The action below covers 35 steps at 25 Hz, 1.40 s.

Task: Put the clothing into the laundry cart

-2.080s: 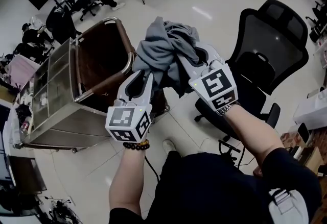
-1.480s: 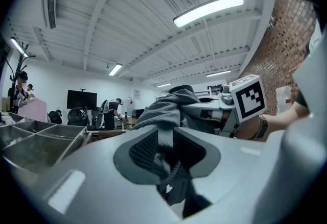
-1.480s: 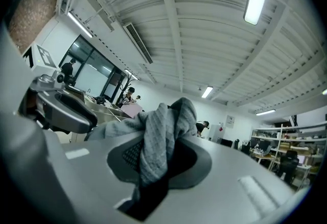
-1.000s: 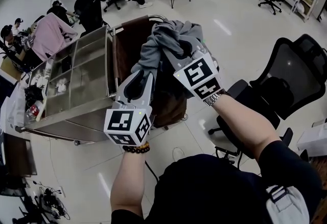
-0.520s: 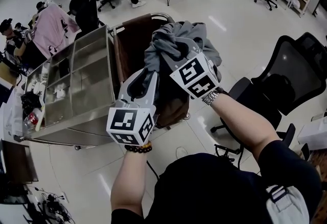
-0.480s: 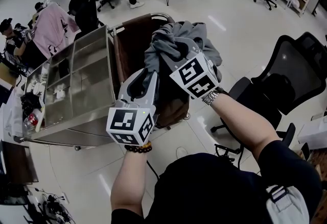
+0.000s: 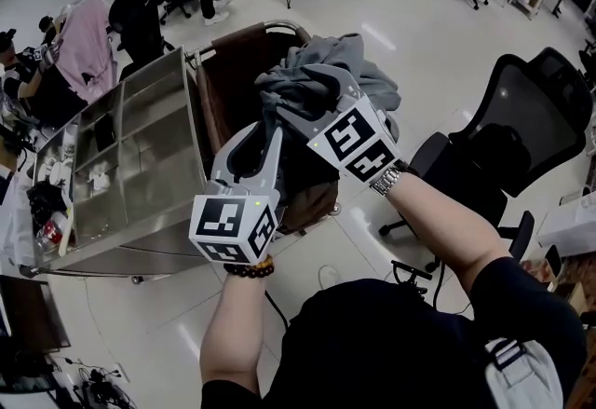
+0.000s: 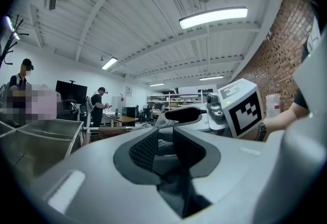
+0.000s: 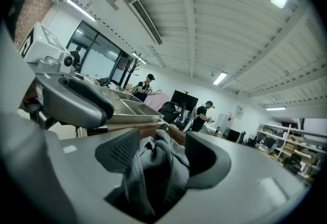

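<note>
Beneath both claws the laundry cart (image 7: 279, 25) gapes. The grey clothing (image 7: 326, 72) is not yet in it. The left claw (image 7: 265, 126) pinches the cloth, while the right claw (image 7: 305, 107) has just been opening, with fabric loose between its jaws. The drop remains.

support: glossy floor (image 7: 438, 53) | on it: laundry cart (image 7: 191, 118), beyond and left of left gripper (image 7: 264, 126) | black office chair (image 7: 507, 118), right of right gripper (image 7: 303, 109)

Open mouth of laundry cart (image 7: 228, 81): brown interior free along far and left walls. Bundle of grey clothing (image 7: 321, 81) hangs over cart's near-right part, blocking it. Steel shelf unit (image 7: 130, 146) abuts cart's left. Office chair (image 7: 507, 118) right of cart; bare floor (image 7: 438, 53) between.
</note>
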Each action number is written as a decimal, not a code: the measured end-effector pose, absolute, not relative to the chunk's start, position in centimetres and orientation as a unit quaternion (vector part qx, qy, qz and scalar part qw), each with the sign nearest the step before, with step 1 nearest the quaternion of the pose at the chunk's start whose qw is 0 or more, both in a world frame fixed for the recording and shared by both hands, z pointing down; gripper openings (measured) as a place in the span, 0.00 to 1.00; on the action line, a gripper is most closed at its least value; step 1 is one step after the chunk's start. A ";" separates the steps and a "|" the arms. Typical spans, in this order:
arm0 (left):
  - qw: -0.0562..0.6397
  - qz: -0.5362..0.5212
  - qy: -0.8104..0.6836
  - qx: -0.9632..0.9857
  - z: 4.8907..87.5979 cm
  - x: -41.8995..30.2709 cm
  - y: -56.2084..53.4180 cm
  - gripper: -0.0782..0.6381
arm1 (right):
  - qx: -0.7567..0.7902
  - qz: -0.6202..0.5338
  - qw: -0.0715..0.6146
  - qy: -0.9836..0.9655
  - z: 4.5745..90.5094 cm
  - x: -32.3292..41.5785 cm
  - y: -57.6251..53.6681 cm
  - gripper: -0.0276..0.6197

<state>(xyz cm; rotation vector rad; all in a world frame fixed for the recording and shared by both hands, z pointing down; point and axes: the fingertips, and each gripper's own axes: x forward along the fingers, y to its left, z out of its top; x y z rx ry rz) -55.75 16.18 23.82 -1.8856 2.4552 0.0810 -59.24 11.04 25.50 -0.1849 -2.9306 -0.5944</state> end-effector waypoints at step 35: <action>0.043 -0.006 0.833 -0.552 25.2 -29.1 13.2 0.24 | -0.122 -0.190 -0.019 -0.974 24.3 -30.2 9.8 0.46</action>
